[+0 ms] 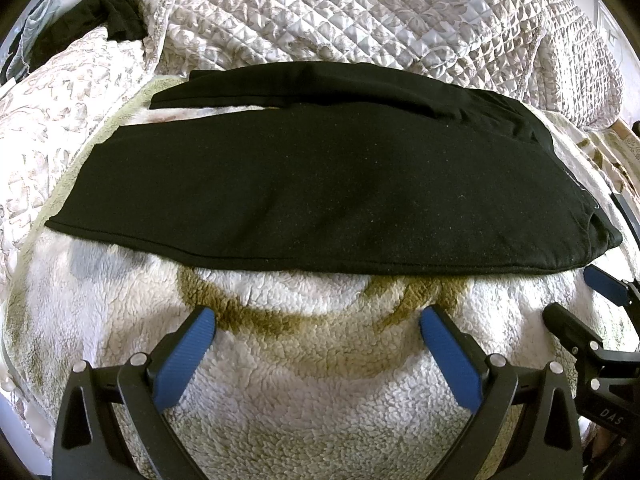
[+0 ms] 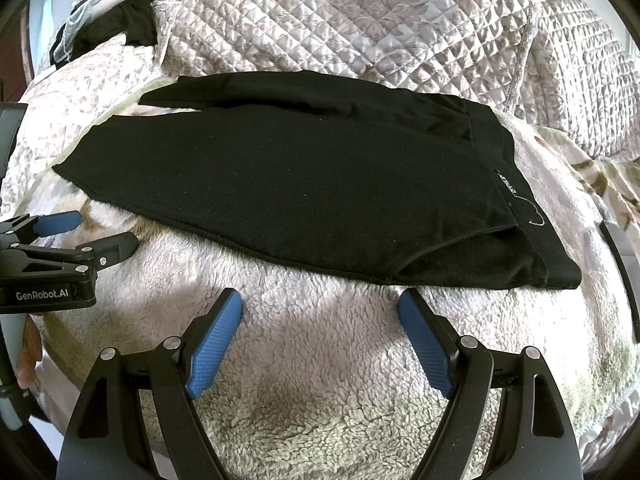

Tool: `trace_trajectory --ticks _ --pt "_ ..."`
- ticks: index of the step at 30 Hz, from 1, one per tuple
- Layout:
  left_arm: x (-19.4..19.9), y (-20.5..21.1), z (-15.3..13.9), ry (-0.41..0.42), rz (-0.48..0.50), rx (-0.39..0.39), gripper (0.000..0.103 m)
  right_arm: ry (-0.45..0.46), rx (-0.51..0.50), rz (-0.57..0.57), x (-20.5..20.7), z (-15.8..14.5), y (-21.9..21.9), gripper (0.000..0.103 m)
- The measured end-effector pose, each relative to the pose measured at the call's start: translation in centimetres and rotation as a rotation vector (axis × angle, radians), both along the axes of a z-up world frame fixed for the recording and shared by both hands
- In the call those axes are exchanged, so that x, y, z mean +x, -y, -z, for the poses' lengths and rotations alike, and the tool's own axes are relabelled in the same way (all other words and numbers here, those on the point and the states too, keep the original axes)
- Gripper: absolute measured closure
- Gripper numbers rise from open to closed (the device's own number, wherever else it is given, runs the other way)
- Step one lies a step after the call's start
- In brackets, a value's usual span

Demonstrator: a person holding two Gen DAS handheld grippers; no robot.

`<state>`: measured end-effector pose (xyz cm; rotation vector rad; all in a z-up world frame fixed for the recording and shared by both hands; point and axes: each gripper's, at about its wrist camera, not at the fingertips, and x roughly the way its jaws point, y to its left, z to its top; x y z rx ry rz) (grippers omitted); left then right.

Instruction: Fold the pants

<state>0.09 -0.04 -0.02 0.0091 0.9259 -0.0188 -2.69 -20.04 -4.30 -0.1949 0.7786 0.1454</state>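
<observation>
While black knit pants [image 1: 320,184] lie flat on nubbly fleece [image 1: 320,380], each hand-held gripper [image 1: 316,328] [image 2: 320,312] gapes, empty.

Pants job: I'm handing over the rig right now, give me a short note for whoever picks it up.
Left gripper: open, empty, over the fleece blanket just short of the pants' near edge.
Right gripper: open, empty, beside it, nearer the waistband end.
Black pants: flat on the blanket, one leg laid over the other, waistband to the right, cuffs to the left.
Done: apparently the lengthwise fold.
Left: probably fold cuffs toward the waistband, then tidy.
</observation>
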Motion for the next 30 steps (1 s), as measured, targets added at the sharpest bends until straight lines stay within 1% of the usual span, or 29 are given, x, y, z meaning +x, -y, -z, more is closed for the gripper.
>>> trace_trajectory --ticks 8,11,15,18,21,24,27,30 --pt "0.0 0.1 0.0 0.005 0.004 0.001 0.0 -0.008 -0.015 -0.014 0.1 0.0 0.0 0.022" --pt "-0.1 0.2 0.0 0.015 0.005 0.009 0.0 -0.012 -0.002 -0.02 0.2 -0.1 0.3 0.022" --pt "-0.1 0.0 -0.2 0.013 0.015 -0.001 0.0 -0.004 0.005 -0.031 0.1 -0.1 0.3 0.022" --pt "-0.1 -0.3 -0.4 0.005 0.023 -0.018 0.0 -0.006 0.035 -0.032 0.1 -0.4 0.6 0.022" --pt "-0.2 -0.8 -0.8 0.008 0.022 -0.048 0.0 0.017 0.104 -0.017 -0.1 -1.2 1.6 0.022" --pt "-0.4 -2.3 -1.7 0.051 -0.016 -0.102 0.0 0.03 0.172 0.034 0.2 -1.8 3.1 0.022" --pt "-0.3 -4.8 -2.3 0.08 -0.093 -0.176 0.0 0.03 0.242 0.093 0.4 -2.2 4.7 0.022" --pt "0.0 -7.8 -2.5 0.091 -0.19 -0.25 0.0 -0.005 0.3 0.159 1.0 -1.9 6.1 0.022"
